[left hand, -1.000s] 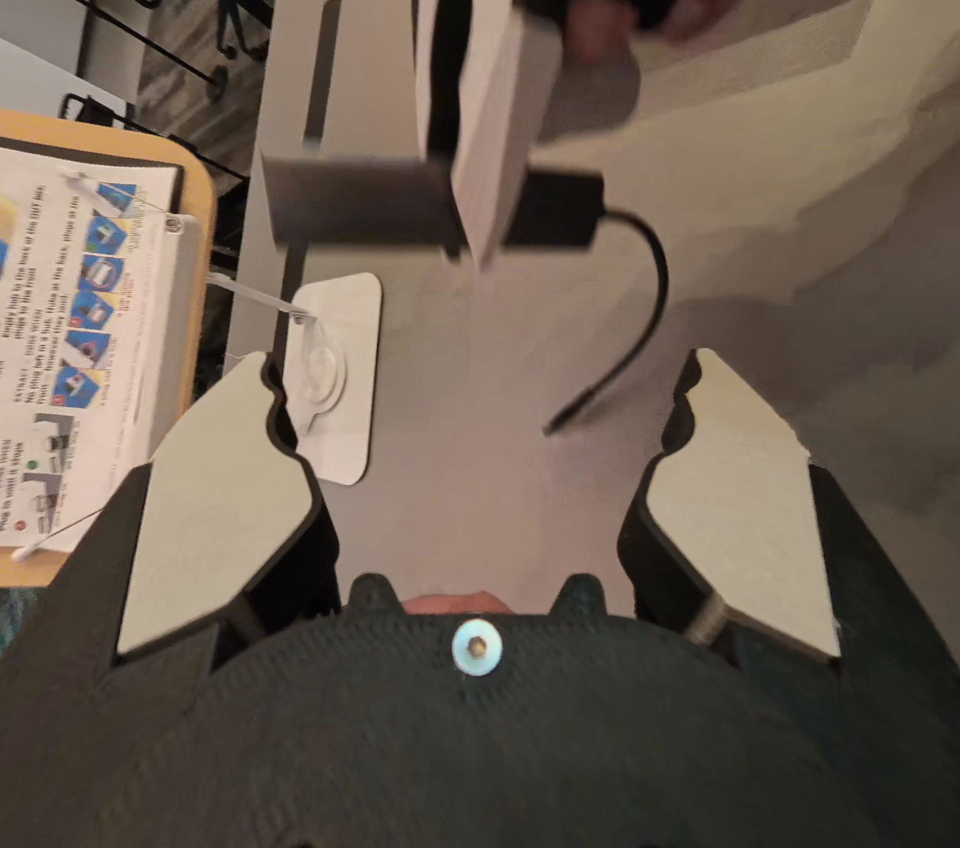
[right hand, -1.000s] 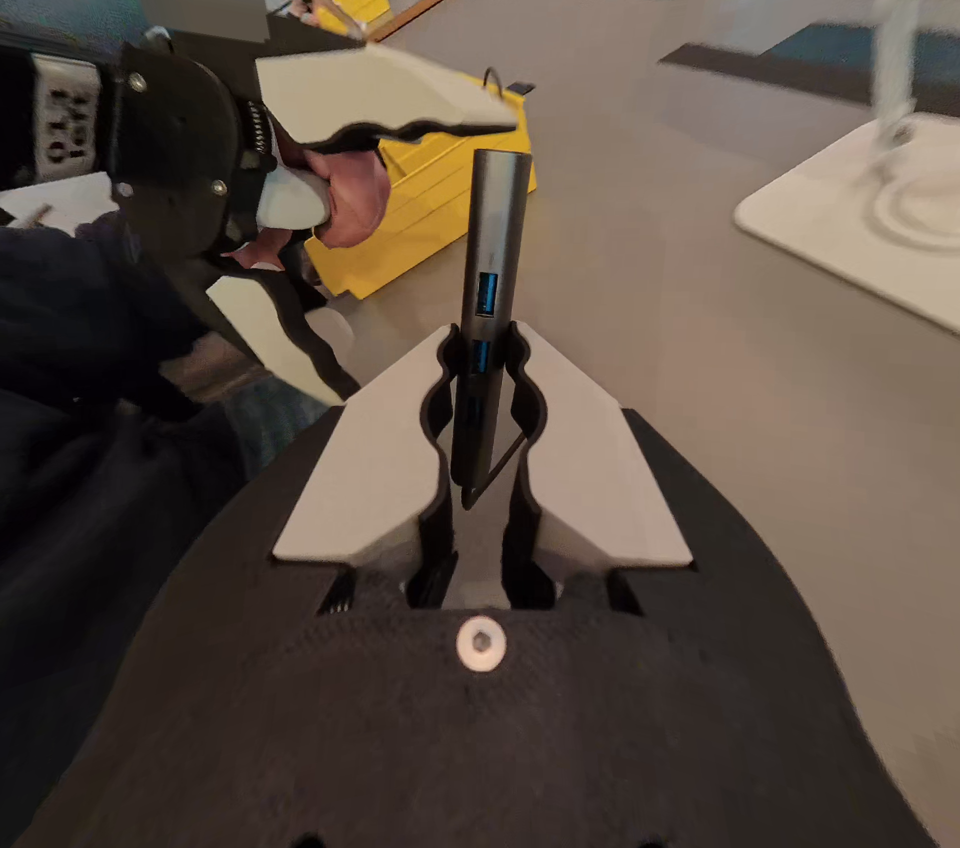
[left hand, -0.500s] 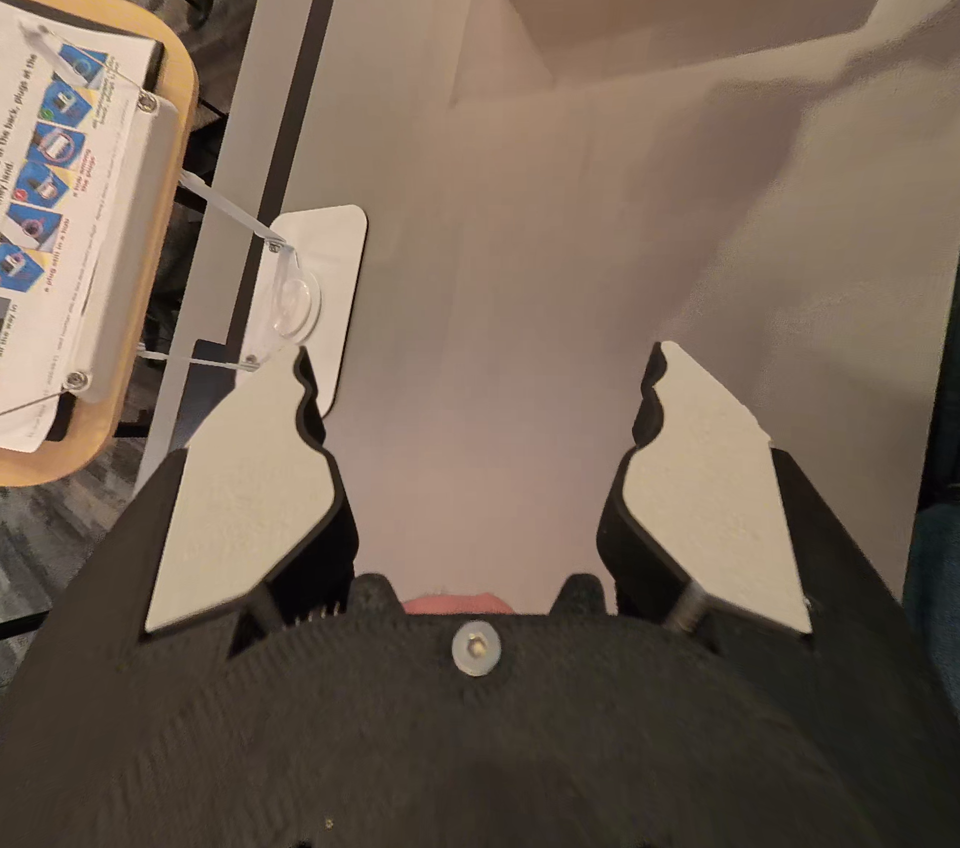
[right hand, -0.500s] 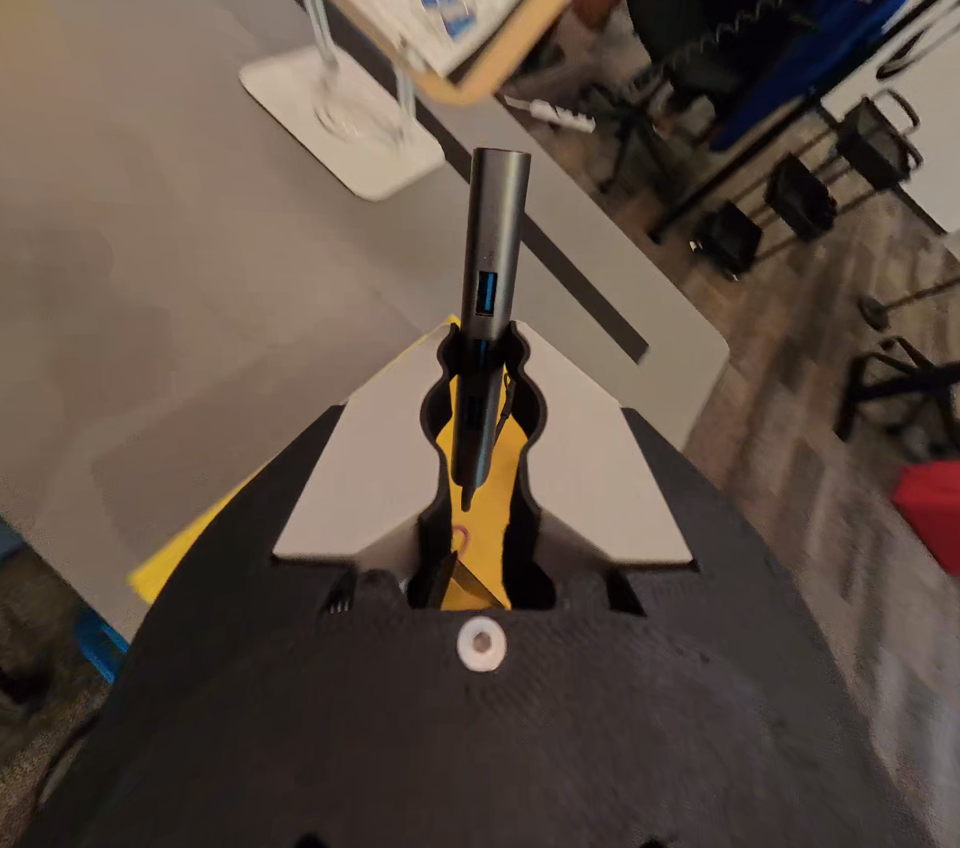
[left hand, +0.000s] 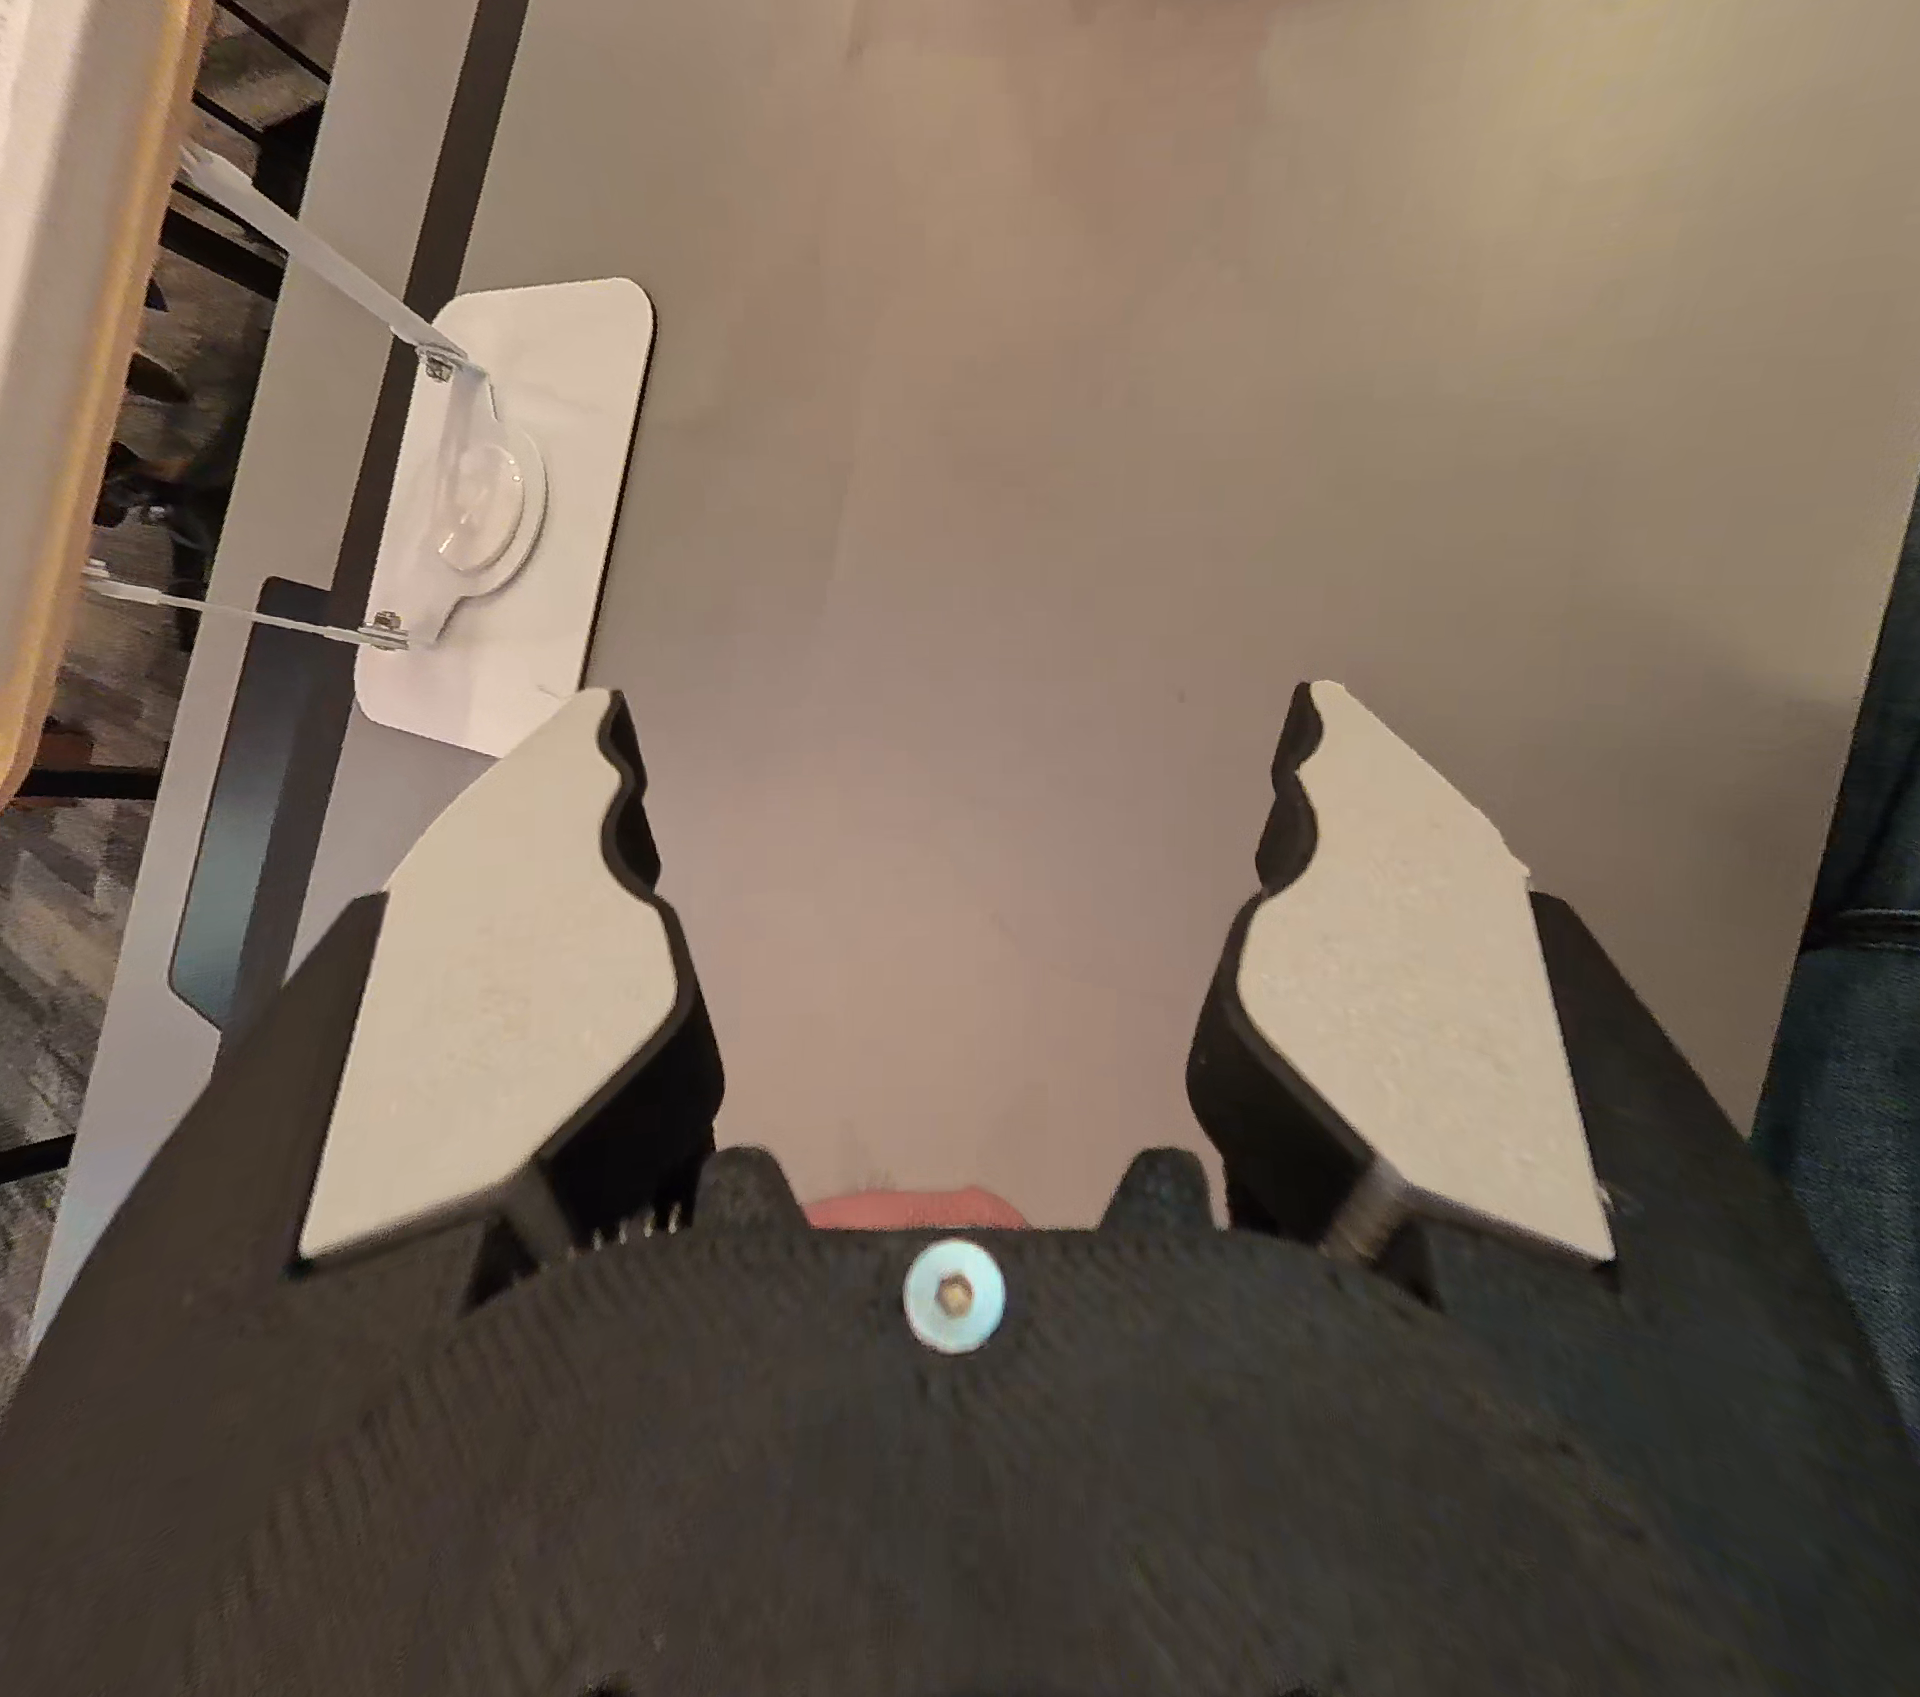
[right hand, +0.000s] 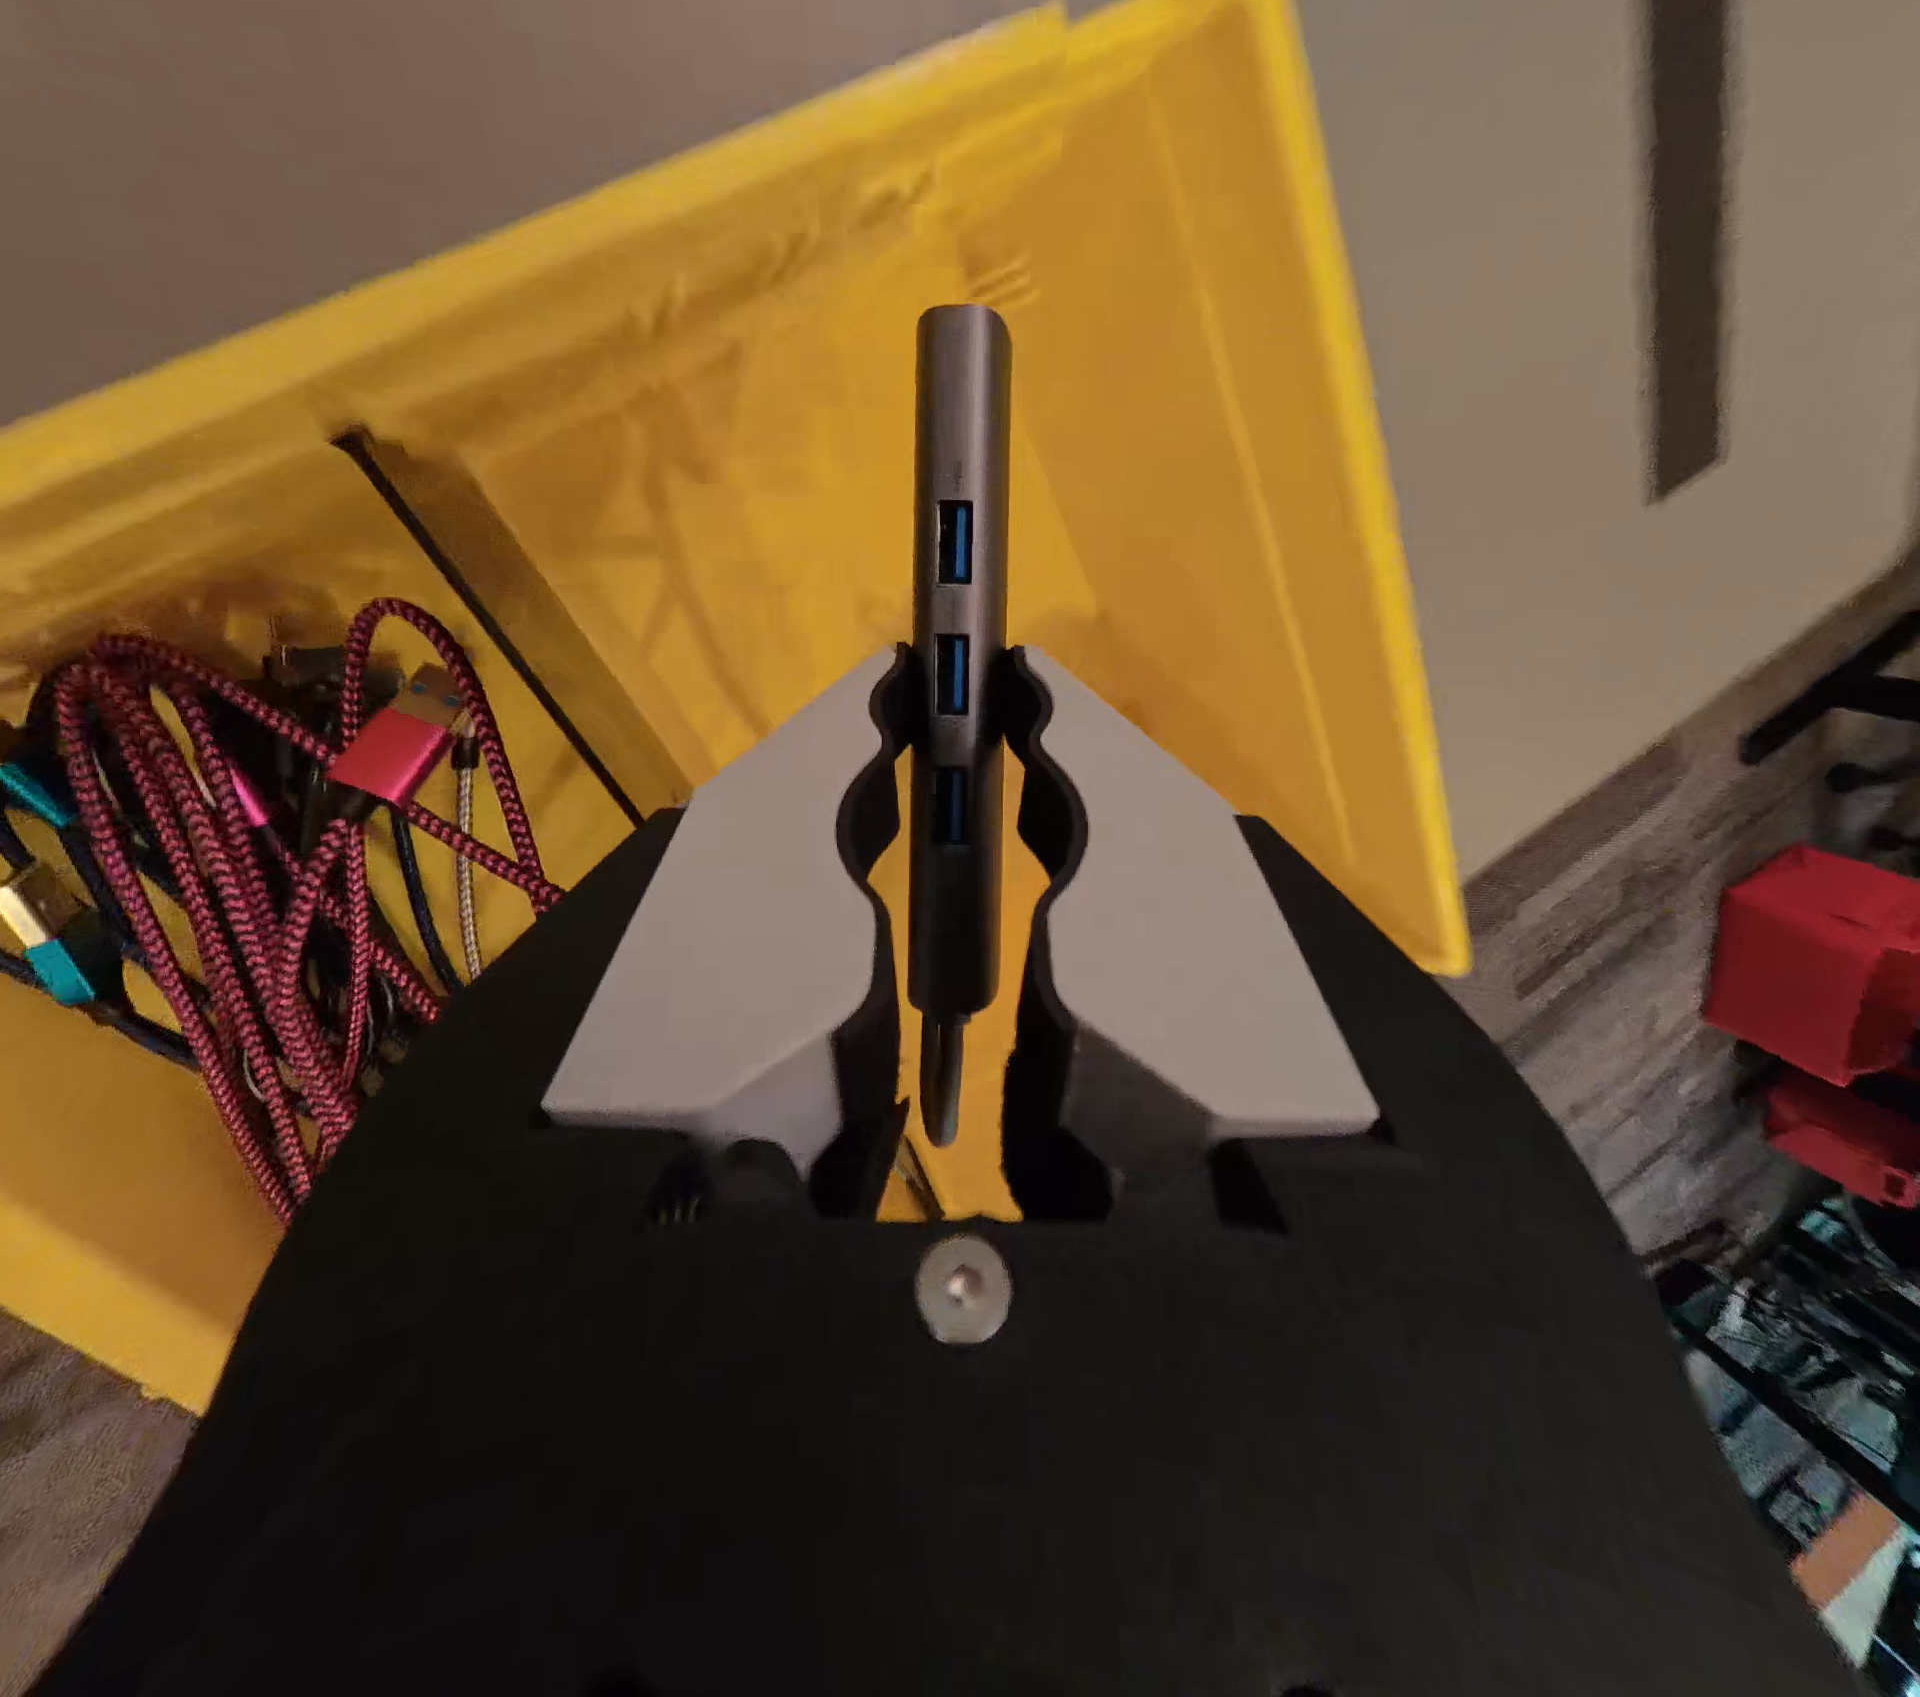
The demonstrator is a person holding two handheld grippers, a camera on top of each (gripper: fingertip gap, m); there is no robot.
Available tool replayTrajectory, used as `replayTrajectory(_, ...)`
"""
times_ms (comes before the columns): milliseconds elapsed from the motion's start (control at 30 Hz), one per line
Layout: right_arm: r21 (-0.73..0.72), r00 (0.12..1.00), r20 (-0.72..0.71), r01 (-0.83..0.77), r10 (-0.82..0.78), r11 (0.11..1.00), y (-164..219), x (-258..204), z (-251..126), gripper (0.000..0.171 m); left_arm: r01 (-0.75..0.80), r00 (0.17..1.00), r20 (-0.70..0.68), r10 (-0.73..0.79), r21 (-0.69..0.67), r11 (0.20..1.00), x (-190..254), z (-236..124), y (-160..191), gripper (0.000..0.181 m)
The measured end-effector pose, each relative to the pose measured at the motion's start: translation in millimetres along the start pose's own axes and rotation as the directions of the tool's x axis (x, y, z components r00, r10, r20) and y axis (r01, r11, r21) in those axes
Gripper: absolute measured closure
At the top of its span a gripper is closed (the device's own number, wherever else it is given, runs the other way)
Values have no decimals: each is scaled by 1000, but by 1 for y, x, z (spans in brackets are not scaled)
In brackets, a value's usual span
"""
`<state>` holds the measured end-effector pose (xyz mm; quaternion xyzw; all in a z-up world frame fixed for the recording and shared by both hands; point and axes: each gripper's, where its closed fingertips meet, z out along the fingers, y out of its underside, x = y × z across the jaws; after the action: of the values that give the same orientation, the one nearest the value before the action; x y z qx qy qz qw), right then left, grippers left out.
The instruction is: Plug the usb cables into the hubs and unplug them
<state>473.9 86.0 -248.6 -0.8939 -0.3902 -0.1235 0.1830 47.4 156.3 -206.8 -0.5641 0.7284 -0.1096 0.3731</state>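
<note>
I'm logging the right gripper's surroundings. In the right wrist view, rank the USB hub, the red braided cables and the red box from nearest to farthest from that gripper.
1. USB hub: clamped in the right gripper.
2. Red braided cables: lower left, in the yellow bin.
3. Red box: far right, on the floor.

Left wrist view: mounted behind the wide-spread left gripper [left hand: 956, 774], looking steeply down at close range on the bare grey tabletop [left hand: 1039, 400], its left edge and a white flat stand base [left hand: 520, 525] in frame. Right wrist view: mounted behind the right gripper [right hand: 958, 681], angled down close over an open yellow plastic bin [right hand: 1195, 297], floor at right. Shared: only the grey tabletop.
</note>
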Motion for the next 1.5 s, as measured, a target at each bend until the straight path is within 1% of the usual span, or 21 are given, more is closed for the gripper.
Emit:
replayTrajectory(67,-66,996,88,3,3,998,13,-6,18,157,-3,1000,-1,3,-10,1000,1,2,3,68)
replayTrajectory(167,-83,980,197,20,-3,996,20,-15,39,157,1,1000,-10,-1,-16,1000,2,3,6,69)
replayTrajectory(233,-162,963,268,14,30,987,31,-20,47,156,-1,1000,-11,0,-26,1000,2,4,9,69)
replayTrajectory(300,-184,940,334,-12,75,983,30,-25,48,143,1,1000,-12,-1,-29,1000,2,4,10,69)
replayTrajectory(333,-180,931,355,-26,89,983,26,-25,45,142,1,1000,-10,-1,-31,1000,1,3,11,69)
replayTrajectory(367,-173,932,352,-29,90,984,23,-22,41,137,2,1000,-7,-3,-32,999,0,2,11,69)
replayTrajectory(500,-137,961,263,-49,84,989,8,2,15,125,15,1000,12,-15,-30,999,-5,-5,14,69)
replayTrajectory(567,-109,979,192,-53,73,993,-3,13,-5,124,20,999,35,-19,-26,999,-11,-14,17,72)
replayTrajectory(633,-63,991,119,-55,62,996,-20,19,-28,125,-2,997,80,5,-38,999,-24,-30,21,74)
replayTrajectory(733,80,999,43,-25,22,996,-61,9,-68,130,-2,987,159,15,-78,997,-55,-68,35,80)
replayTrajectory(800,194,1000,19,5,-9,981,-92,-8,-94,137,13,974,225,16,-126,992,-79,-98,53,84)
replayTrajectory(900,316,997,-8,71,-72,946,-130,-40,-119,144,60,962,272,4,-227,972,-107,-138,91,90)
replayTrajectory(1000,405,993,17,98,-115,909,-161,-79,-130,149,132,953,301,-34,-309,942,-131,-166,137,95)
replayTrajectory(1067,455,987,51,112,-152,884,-181,-105,-130,150,164,956,286,-62,-350,922,-140,-174,167,102)
replayTrajectory(1133,479,979,79,129,-188,868,-196,-128,-125,151,213,964,241,-116,-429,878,-141,-171,203,109)
replayTrajectory(1167,488,975,89,135,-203,863,-202,-137,-122,151,246,961,233,-151,-466,850,-142,-168,221,106)
replayTrajectory(1233,500,968,112,141,-226,854,-213,-153,-115,152,283,958,193,-212,-514,810,-139,-154,250,107)
replayTrajectory(1333,485,955,138,165,-261,859,-221,-171,-100,152,254,966,134,-221,-644,722,-138,-136,297,112)
replayTrajectory(1433,477,946,170,165,-275,863,-225,-180,-90,152,220,962,52,-268,-728,649,-137,-118,330,117)
replayTrajectory(1500,480,944,189,153,-272,864,-228,-184,-87,152,212,945,-1,-328,-761,613,-132,-105,346,119)
